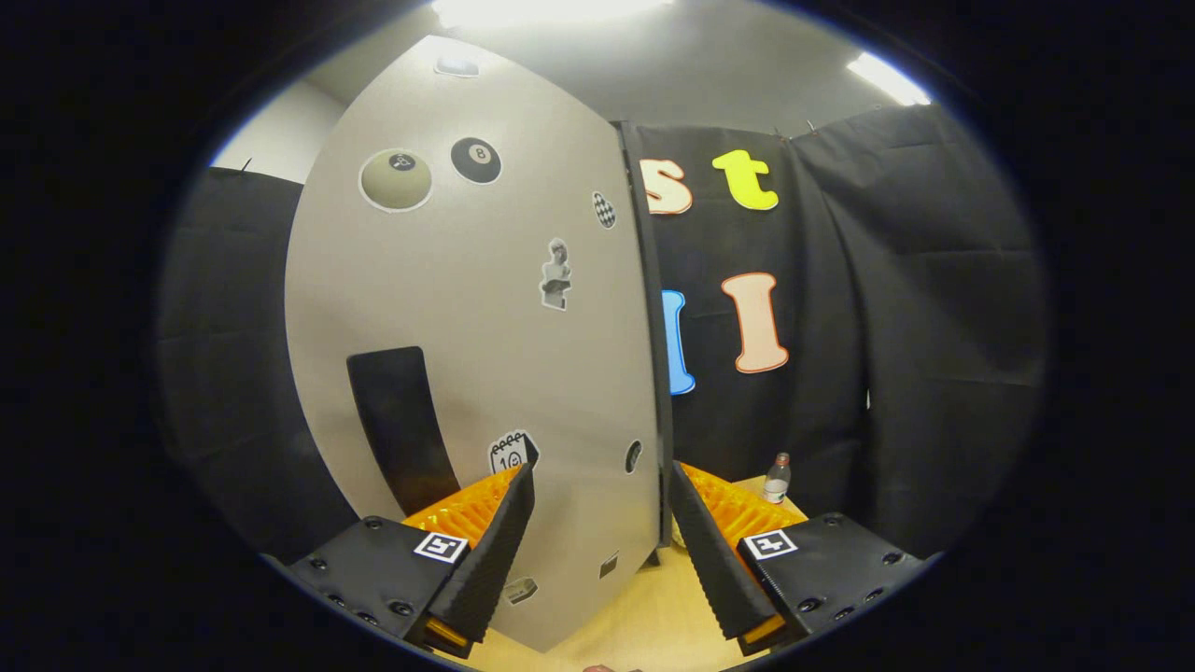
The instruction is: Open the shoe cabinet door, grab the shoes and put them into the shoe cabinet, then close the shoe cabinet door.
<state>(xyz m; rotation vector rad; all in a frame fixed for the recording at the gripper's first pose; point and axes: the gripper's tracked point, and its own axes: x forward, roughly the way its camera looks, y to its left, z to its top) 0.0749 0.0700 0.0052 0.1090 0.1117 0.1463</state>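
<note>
Cabinet door (485,308), pale grey and dotted with stickers, stands swung out just ahead of the gripper (602,523), its dark edge running down between the two fingers. A black handle recess (401,425) sits low on its left side. The gripper is spread wide, the left finger (499,546) in front of the door's face and the right finger (714,551) past its edge; whether either touches is unclear. Far right, a small bottle (777,478) stands on the wooden table (644,616).
</note>
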